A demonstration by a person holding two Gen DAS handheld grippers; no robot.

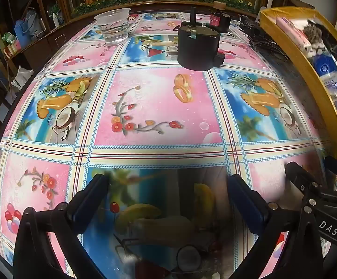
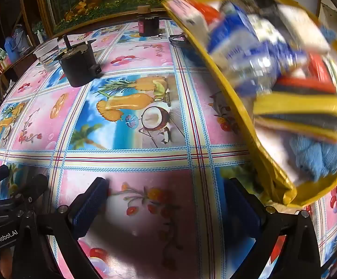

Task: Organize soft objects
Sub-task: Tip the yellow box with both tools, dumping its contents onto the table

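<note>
A gold-rimmed box (image 2: 245,121) stands at the table's right side, full of soft things: a blue fluffy cloth (image 2: 317,158), yellow and dark sponges (image 2: 296,109), blue and white packets (image 2: 245,53). It also shows in the left wrist view (image 1: 291,51). My right gripper (image 2: 166,200) is open and empty, low over the tablecloth just left of the box's near corner. My left gripper (image 1: 168,197) is open and empty over the tablecloth; the right gripper (image 1: 317,186) shows beside it.
A black cylindrical motor (image 1: 197,46) and a clear plastic cup (image 1: 113,26) stand at the far side of the table. A dark jar (image 2: 148,25) and black cables (image 2: 178,40) lie near the back edge. A framed picture stands behind.
</note>
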